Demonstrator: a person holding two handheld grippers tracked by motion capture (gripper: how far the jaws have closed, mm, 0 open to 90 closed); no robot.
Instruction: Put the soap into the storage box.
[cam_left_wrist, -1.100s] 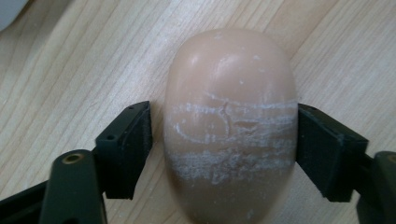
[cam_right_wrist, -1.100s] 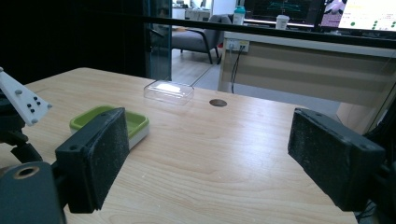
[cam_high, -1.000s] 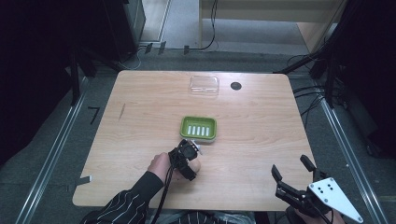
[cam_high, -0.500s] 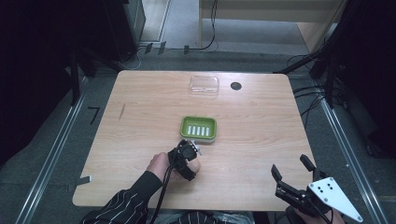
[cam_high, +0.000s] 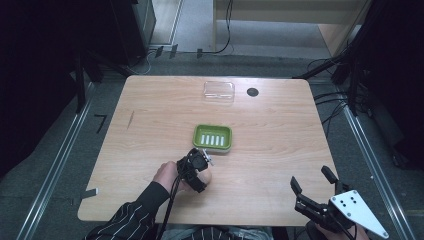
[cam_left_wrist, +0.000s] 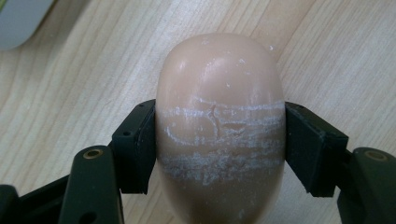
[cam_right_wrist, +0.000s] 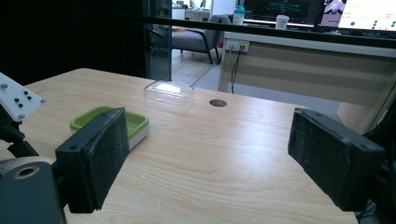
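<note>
1. Left gripper low over the worktop, near the front edge and left of centre; jaws clamped on a peach-coloured bar of soap, one pad pressed to each long side.
2. Soap seen end-on in the left gripper view, rounded and smooth, crossed by pale white scuff lines between the pads; far end sticking out past the jaws above bare wood.
3. In the high view, soap showing as a pale patch just beneath the gripper body, beside the hand and striped sleeve coming in from the bottom edge.
4. Green soap dish just beyond the left gripper, near the worktop's middle, white slotted insert inside; close to the soap, not touching it. Pale corner at the top left of the left gripper view possibly the dish; cannot tell.
5. Clear plastic lid or box well apart, near the far edge, with a dark round hole in the worktop just beside it.
6. Right gripper at the front right corner, well apart from the soap and the dish; jaws spread wide with nothing between, grey three-cornered plate on top.
7. From the right gripper view, dish partly behind the left-hand pad, clear box farther back.
</note>
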